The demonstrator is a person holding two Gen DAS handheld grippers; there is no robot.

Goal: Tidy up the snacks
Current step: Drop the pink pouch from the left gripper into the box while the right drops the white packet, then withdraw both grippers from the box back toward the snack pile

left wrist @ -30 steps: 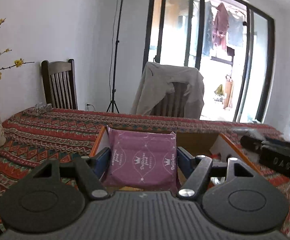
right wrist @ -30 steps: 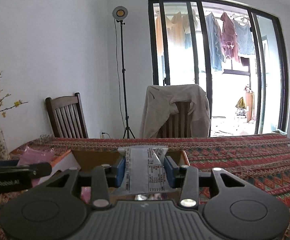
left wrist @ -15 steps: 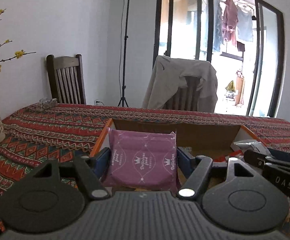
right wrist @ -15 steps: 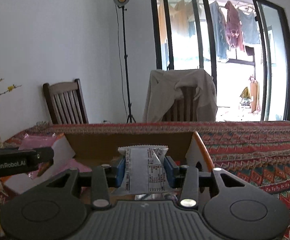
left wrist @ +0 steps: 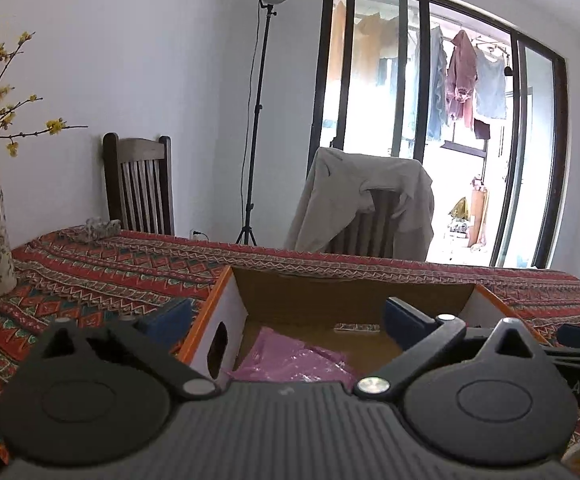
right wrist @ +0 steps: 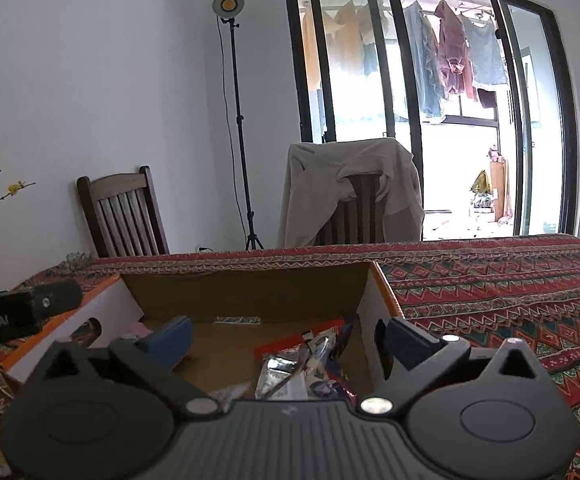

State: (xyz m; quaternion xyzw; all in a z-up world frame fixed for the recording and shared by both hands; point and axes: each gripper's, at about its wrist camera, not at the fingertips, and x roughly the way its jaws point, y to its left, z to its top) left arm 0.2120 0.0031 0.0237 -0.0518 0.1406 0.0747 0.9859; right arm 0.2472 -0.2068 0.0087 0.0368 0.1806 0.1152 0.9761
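Cardboard box (left wrist: 353, 304) on desk (left wrist: 102, 276). Left gripper (left wrist: 286, 320) fingers spread, empty, above purple packet (left wrist: 290, 364). Right gripper (right wrist: 282, 334) fingers spread, empty, over silver packets (right wrist: 290, 372).

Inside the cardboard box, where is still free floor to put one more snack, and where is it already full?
In the cardboard box, bare floor lies along the back wall, between the purple packets at the left and the foil packets piled against the right wall. Those two sides are crowded.
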